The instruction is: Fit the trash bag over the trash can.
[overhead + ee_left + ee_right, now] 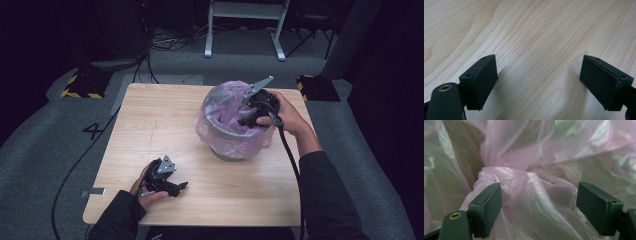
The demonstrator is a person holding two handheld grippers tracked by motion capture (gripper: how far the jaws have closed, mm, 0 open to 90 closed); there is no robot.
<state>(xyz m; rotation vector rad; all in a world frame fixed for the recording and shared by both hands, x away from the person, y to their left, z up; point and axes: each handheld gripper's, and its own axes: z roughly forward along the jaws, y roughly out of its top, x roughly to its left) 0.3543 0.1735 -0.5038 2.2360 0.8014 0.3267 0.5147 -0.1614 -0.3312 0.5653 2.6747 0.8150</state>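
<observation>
High view: bin [231,150] stands upright at the table's [150,125] far right, pink bag [222,107] mouth upward. Right gripper [245,120] dips inside, jaws apart around bunched plastic. Left gripper [183,185] rests level, open.

Light falls from above onto the table [165,125]; the surrounding room is dark. Soft shadows lie under the jaws. The bag [531,195] looks hazy with faint sheen.

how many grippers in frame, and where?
2. Left gripper rests low on the table, jaws open over bare wood. Right gripper is at the bin's rim, jaws open around the pink bag.
</observation>
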